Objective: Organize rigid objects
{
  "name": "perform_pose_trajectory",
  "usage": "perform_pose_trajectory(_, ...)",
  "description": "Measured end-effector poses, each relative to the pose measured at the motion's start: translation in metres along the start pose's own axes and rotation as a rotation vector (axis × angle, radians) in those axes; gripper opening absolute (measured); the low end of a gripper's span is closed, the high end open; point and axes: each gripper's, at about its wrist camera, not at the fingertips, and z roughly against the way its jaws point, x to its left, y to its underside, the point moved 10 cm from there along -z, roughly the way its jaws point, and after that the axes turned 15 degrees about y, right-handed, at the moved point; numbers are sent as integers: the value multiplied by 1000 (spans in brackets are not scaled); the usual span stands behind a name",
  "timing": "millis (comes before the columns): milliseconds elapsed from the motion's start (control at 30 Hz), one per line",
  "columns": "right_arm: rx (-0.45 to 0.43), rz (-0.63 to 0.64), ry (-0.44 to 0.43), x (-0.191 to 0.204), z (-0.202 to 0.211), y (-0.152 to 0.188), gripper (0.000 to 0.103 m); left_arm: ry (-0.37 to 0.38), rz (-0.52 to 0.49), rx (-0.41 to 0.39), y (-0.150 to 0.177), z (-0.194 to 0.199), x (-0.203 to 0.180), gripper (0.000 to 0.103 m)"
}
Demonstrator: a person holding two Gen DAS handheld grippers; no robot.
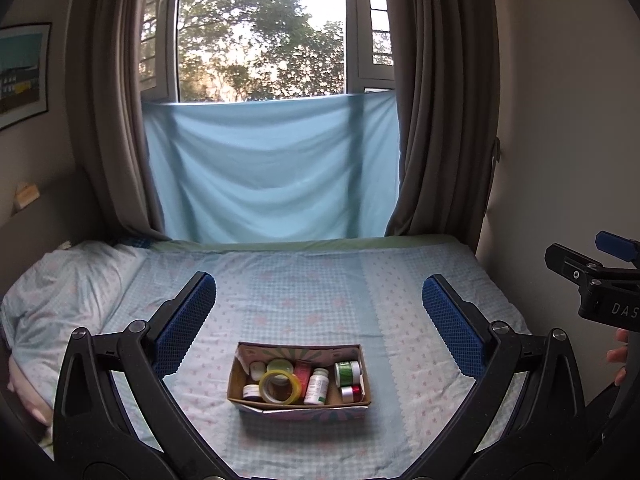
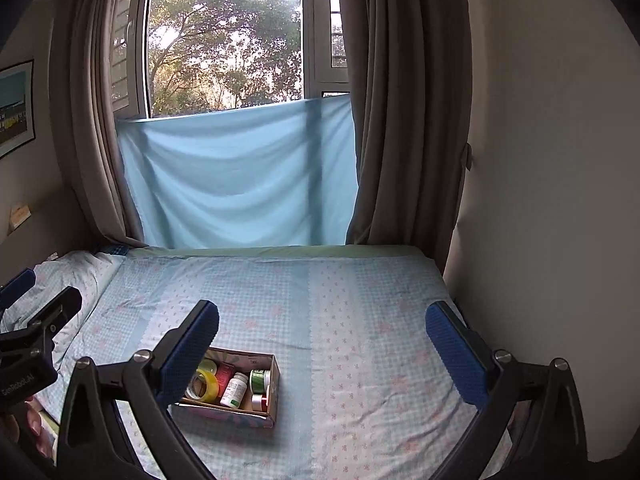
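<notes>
Blue-padded left gripper [image 1: 318, 316] and right gripper [image 2: 322, 344] both gape wide, empty, above the box [image 1: 298, 405].

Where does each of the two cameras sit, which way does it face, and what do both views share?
Left wrist: on the left gripper, facing along its open fingers at the cardboard box on the bed; the right gripper intrudes at right.
Right wrist: on the right gripper, further right, box lower left; left gripper at left.
Shared: box, bed, window, blue cloth.
</notes>
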Motion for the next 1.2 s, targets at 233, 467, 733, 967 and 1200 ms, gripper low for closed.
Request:
perform_pose_trajectory(233, -2, -1, -3, -1, 2, -1, 103, -4, -4, -7, -1, 2, -1, 103)
perform_pose_trajectory(467, -9, -5, -4, -3, 2, -2, 103, -9, -5, -20, -3, 5, 0, 103)
perform_pose_trajectory(733, -15, -12, -7, -4, 1, -3, 103, -15, -13, -29, -5, 6, 1, 103)
perform_pose_trajectory(967, -21, -13, -2, -5, 1, -3, 103, -22, -19, -33, -7, 6, 2, 103)
perform_pose_trajectory(1200, -22, -10, 1, -4, 0, -4, 103, -33, -26, -42, -8, 6, 2, 103)
